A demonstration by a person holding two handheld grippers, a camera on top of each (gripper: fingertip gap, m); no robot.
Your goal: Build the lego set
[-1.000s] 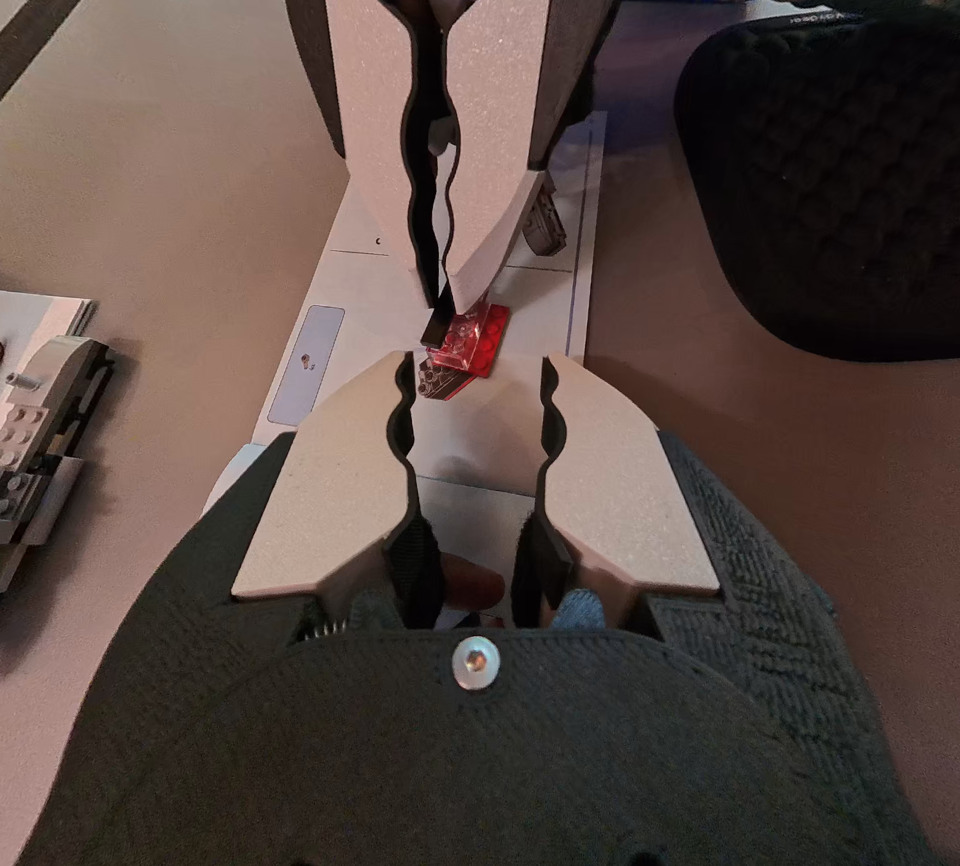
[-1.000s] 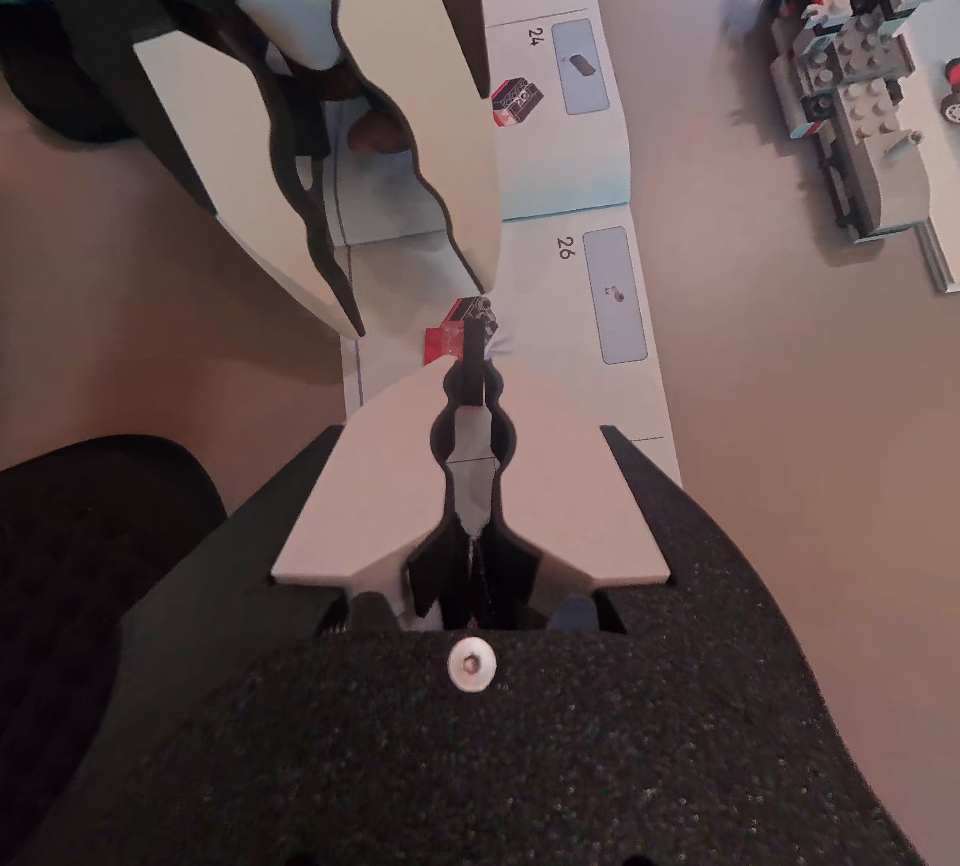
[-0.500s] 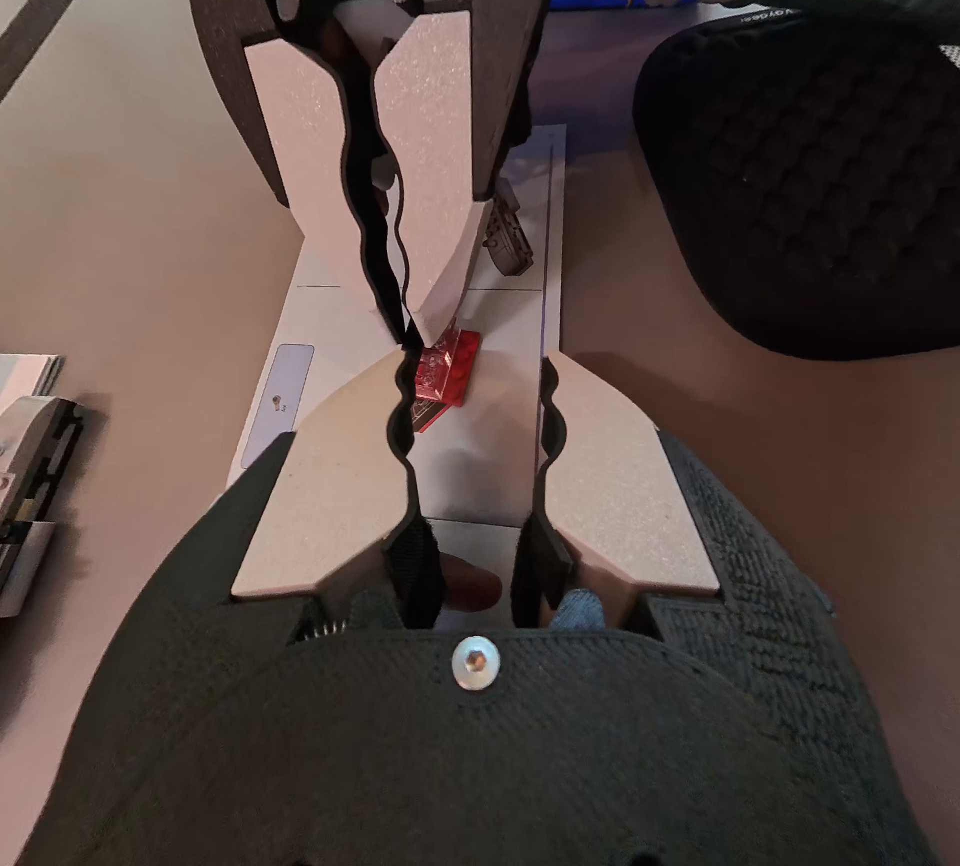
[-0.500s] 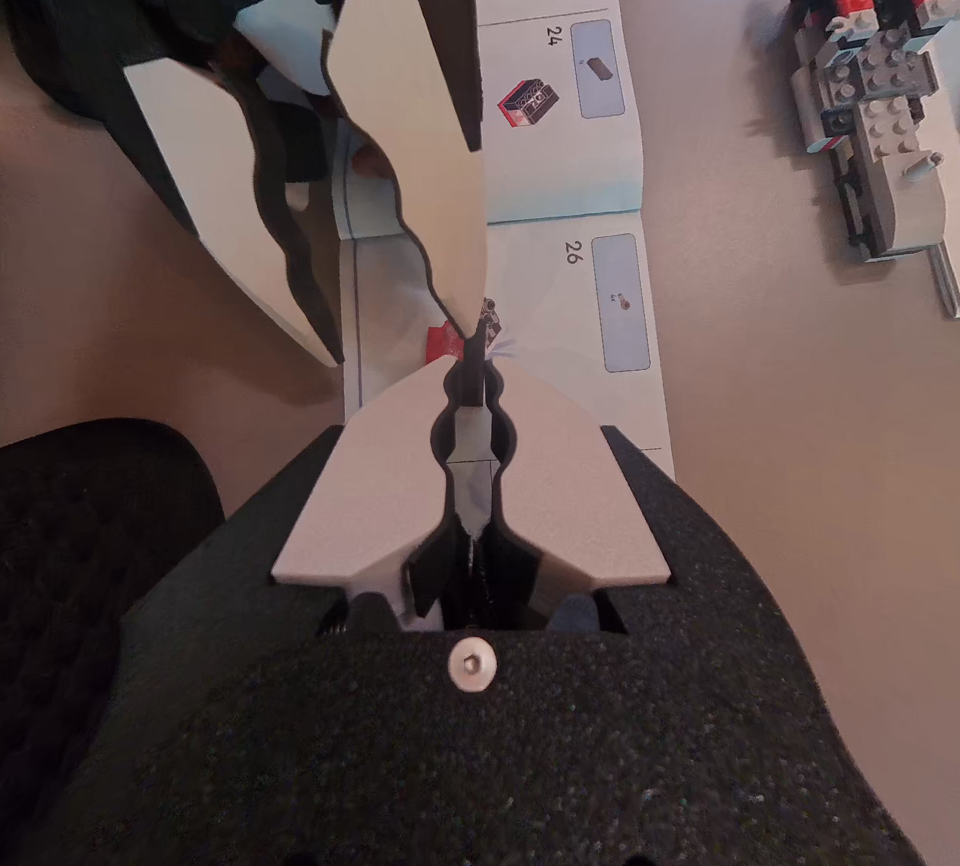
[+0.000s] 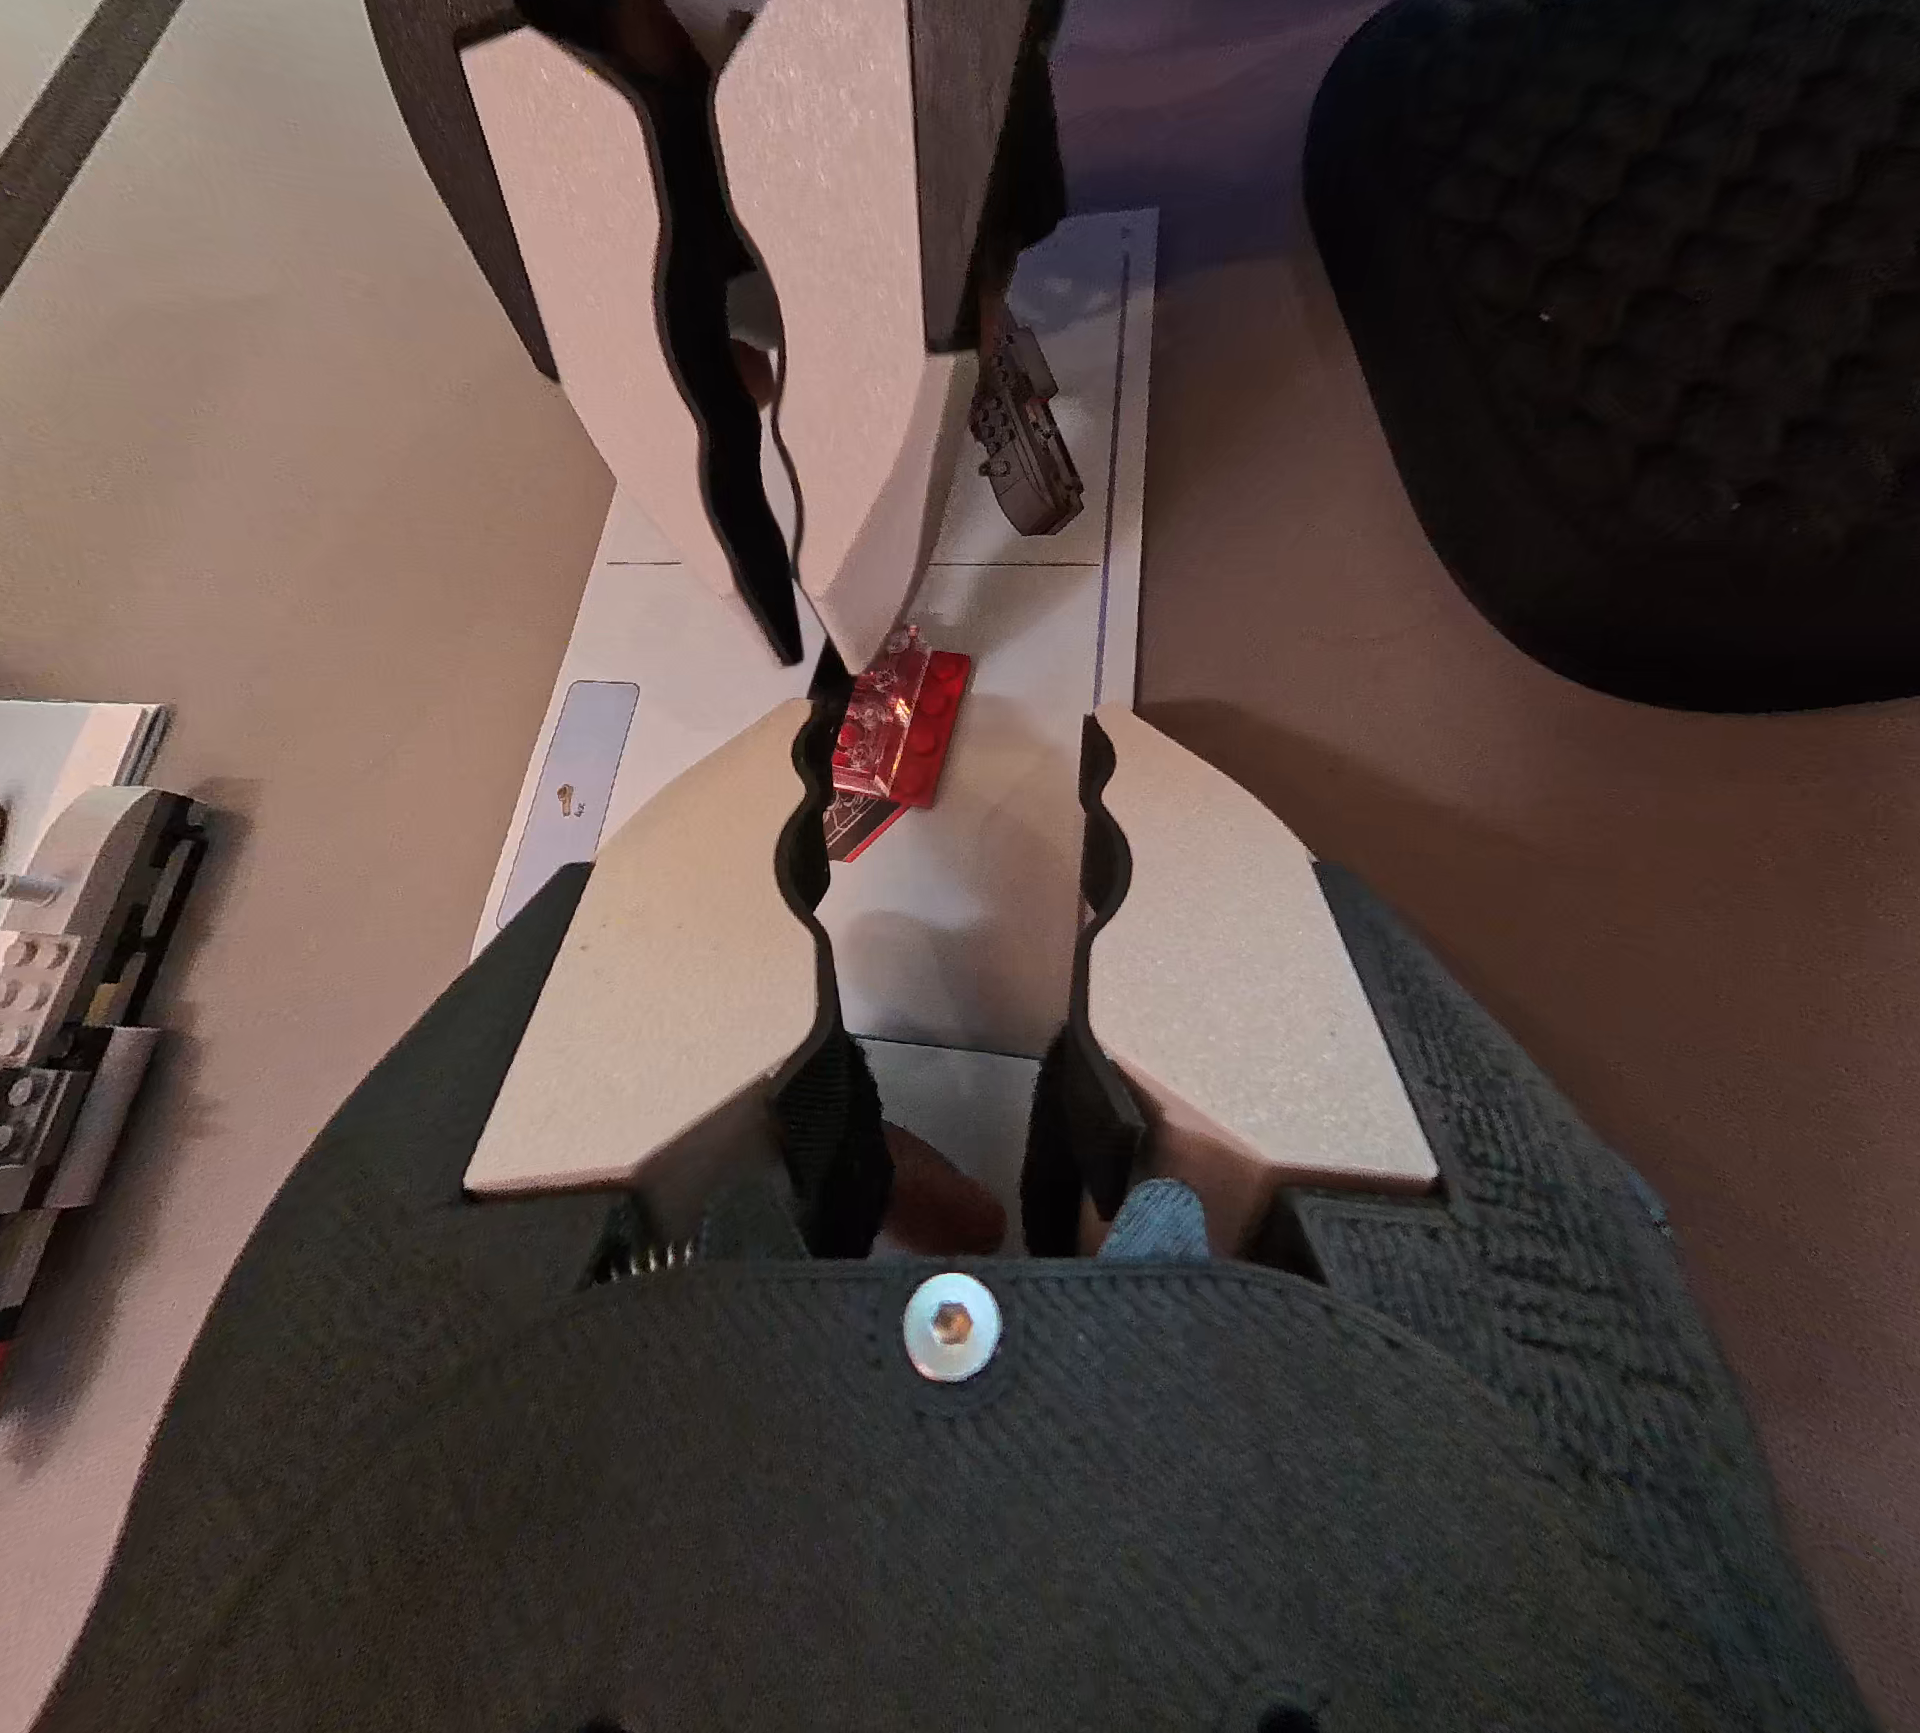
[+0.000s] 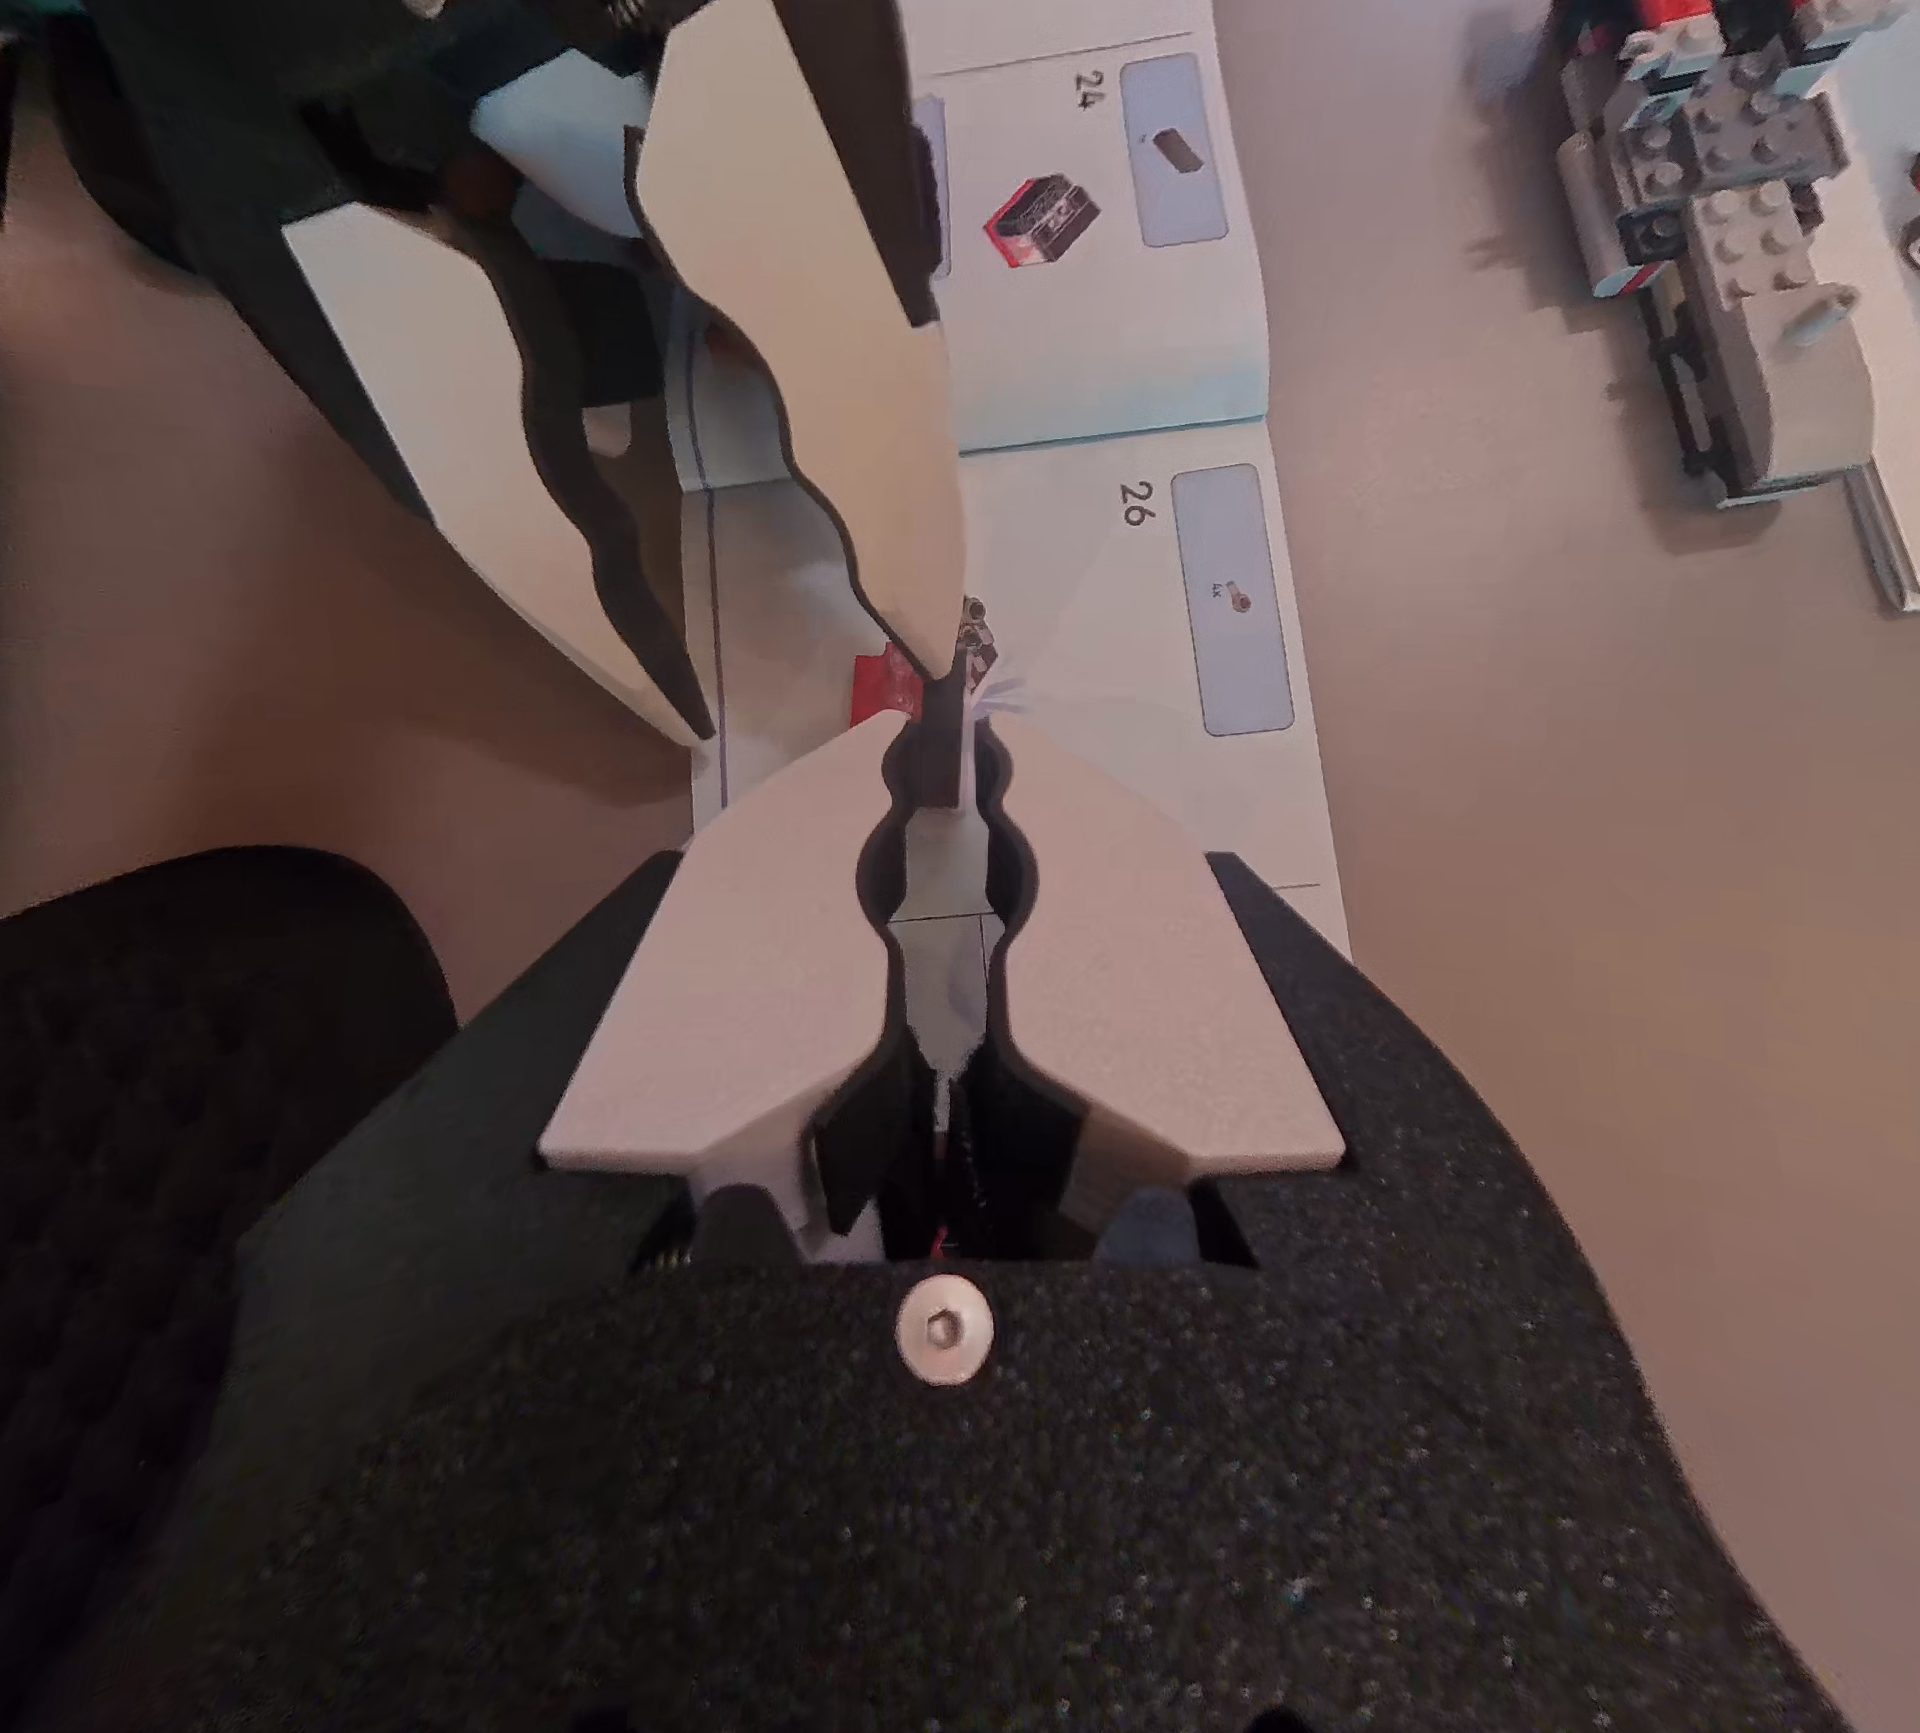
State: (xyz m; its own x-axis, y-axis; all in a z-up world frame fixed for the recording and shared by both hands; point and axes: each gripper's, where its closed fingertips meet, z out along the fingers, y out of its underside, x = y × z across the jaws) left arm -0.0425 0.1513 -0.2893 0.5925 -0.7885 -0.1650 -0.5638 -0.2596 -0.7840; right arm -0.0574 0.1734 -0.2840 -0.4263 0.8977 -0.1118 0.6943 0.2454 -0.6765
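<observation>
One tan desk [image 5: 260,395] carries everything. One black textured cushion-like object [image 5: 1662,312] fills the upper right of the left wrist view. One instruction booklet [image 6: 1101,353] lies open on the desk, running from centre to top in the right wrist view. One partly built grey model [image 6: 1745,208] with two red bricks on it lies at the upper right of that view, well apart from the booklet's working area; its long axis runs top to bottom of the frame.

Two tongs are present. The left tongs [image 5: 951,727] stand wide, nothing between the fingers. The right tongs [image 6: 940,727] are nearly together, pinching one thin black piece [image 6: 943,743] at the tips; that piece stands on edge, its long axis along the fingers.

One small red and black brick assembly [image 5: 899,743] with a clear studded piece on top lies on the booklet at the centre of the left wrist view, just beside the left tongs' left fingertip. Its long axis runs roughly top to bottom of the frame, tilted slightly right at the far end.
</observation>
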